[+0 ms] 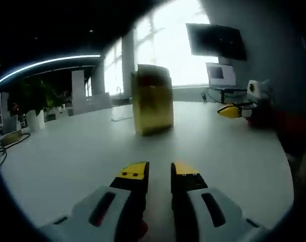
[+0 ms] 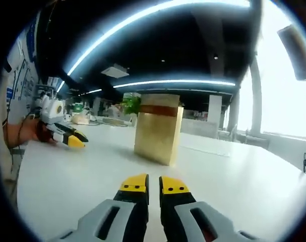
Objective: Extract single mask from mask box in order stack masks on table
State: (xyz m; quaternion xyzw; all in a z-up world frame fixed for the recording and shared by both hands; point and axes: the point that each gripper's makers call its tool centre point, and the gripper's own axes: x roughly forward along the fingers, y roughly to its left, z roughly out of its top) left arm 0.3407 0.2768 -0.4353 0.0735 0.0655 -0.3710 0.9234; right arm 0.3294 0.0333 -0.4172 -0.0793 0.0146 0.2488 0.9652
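A tall gold mask box (image 1: 153,101) stands upright on the white table (image 1: 82,151), a little past my left gripper (image 1: 160,171). The left gripper's yellow-tipped jaws stand close together with only a narrow slit and nothing between them. From the other side the same box (image 2: 158,128) shows a dark band near its top, straight ahead of my right gripper (image 2: 154,185), whose jaws are almost touching and hold nothing. Each gripper also shows in the other's view: the right one (image 1: 232,111) to the box's right, the left one (image 2: 72,138) to its left, held by a hand (image 2: 24,132). No loose mask is visible.
A plant in a white pot (image 1: 34,116) and a cable (image 1: 6,143) sit at the table's left end. A laptop (image 1: 221,75) stands on a side desk under a wall screen (image 1: 216,41). Bright windows lie behind. The person's red sleeve (image 1: 284,126) is at the right.
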